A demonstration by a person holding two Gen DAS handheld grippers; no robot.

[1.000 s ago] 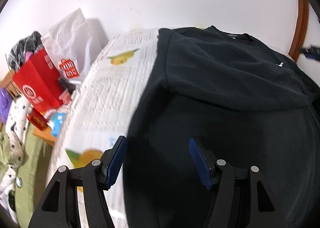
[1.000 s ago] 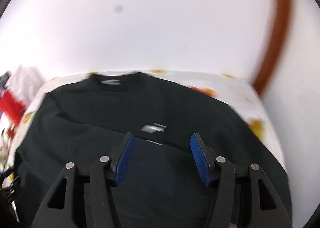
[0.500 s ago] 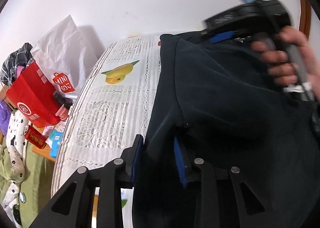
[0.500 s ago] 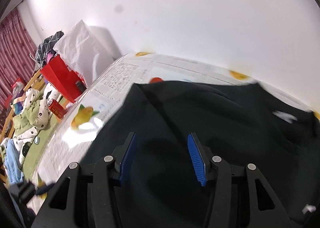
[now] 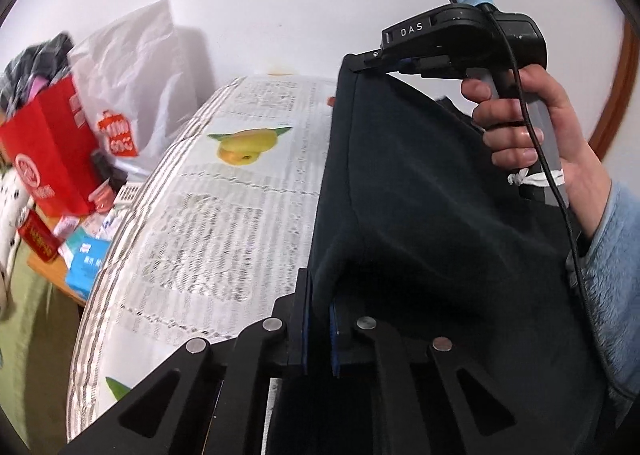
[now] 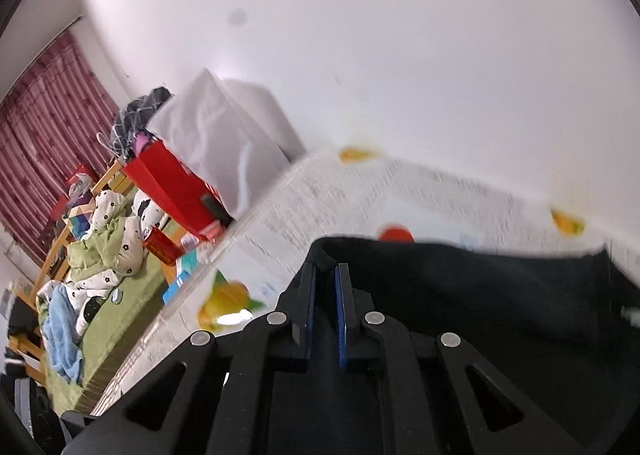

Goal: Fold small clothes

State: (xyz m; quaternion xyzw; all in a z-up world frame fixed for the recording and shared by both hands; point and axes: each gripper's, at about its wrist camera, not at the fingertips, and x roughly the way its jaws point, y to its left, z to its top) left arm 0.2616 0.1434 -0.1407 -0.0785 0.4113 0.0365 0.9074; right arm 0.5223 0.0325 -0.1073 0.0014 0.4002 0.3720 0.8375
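Observation:
A black sweatshirt lies on a table covered with a fruit-print cloth. Its left edge is lifted off the table. My left gripper is shut on the near part of that edge. My right gripper, held by a hand, is shut on the far corner of the same edge. In the right wrist view the right gripper is shut on the black sweatshirt, with the fabric pinched between the blue pads.
Left of the table stand a red paper bag and a white plastic bag, with small boxes below. A bed with green bedding and clothes lies further left. A white wall is behind.
Both grippers have closed on the sweatshirt's left edge and lifted it. The right gripper swung over to the far left corner.

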